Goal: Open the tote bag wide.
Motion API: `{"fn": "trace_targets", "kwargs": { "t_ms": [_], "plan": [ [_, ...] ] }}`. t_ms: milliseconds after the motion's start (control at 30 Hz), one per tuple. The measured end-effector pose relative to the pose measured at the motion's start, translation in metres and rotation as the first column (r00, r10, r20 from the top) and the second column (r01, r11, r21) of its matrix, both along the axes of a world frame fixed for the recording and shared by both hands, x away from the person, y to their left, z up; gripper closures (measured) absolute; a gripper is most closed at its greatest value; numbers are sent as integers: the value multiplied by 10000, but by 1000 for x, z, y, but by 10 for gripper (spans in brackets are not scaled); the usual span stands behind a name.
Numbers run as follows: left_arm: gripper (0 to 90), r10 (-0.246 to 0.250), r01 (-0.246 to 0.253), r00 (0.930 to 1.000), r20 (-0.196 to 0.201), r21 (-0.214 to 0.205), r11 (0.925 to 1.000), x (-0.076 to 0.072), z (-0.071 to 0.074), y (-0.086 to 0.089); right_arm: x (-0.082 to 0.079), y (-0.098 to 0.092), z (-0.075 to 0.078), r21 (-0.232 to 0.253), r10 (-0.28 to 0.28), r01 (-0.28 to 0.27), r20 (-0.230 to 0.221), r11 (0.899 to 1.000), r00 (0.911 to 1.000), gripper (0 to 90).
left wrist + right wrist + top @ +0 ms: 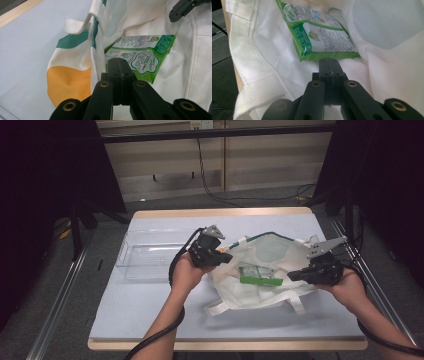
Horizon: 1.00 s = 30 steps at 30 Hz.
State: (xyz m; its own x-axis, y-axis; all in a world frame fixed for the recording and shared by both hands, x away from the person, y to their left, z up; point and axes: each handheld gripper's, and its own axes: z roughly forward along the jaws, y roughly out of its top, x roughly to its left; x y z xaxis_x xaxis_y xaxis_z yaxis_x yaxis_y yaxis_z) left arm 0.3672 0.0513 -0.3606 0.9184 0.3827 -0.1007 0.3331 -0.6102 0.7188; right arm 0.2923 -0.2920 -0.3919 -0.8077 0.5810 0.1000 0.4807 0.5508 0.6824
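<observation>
The green packet point(259, 275) lies flat inside the mouth of the white cloth bag point(260, 292), between your two tools, long axis running from one tool toward the other. It sits just ahead of the right tool point(328, 60), whose tips nearly reach its short edge; the left tool point(119, 61) is a little farther off, over the bag's rim. Both tools are pressed together, pinching nothing. One packet, one bag, one clear tray point(131, 261) beyond your left tool on the tabletop point(125, 315).
</observation>
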Motion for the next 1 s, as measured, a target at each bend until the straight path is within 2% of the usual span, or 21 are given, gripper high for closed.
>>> {"fn": "trace_targets", "kwargs": {
  "t_ms": [167,367,700,900,933,1000],
  "plan": [
    [900,98,-98,10000,8,-68,9999,2,-1,0,-3,-1,-3,119,75,-74,-93,9999,9999,900],
    [900,210,-210,9998,59,13,9998,3,-2,-1,-7,0,-8,18,209,-208,-111,9998,9997,900],
    [900,575,-576,9983,76,121,9983,7,-4,-2,-13,-1,-16,200,323,-317,-277,9993,9991,900],
    [900,676,-677,9977,63,39,9977,9,-6,-4,-15,-1,-20,264,413,-405,-303,9988,9987,900],
    [900,634,-636,9979,122,152,9979,10,-6,-4,-16,-1,-21,285,468,-459,-300,9985,9985,900],
    [900,699,-701,9975,114,125,9975,10,-6,-5,-17,0,-23,284,478,-468,-355,9985,9982,900]
  ]
}}
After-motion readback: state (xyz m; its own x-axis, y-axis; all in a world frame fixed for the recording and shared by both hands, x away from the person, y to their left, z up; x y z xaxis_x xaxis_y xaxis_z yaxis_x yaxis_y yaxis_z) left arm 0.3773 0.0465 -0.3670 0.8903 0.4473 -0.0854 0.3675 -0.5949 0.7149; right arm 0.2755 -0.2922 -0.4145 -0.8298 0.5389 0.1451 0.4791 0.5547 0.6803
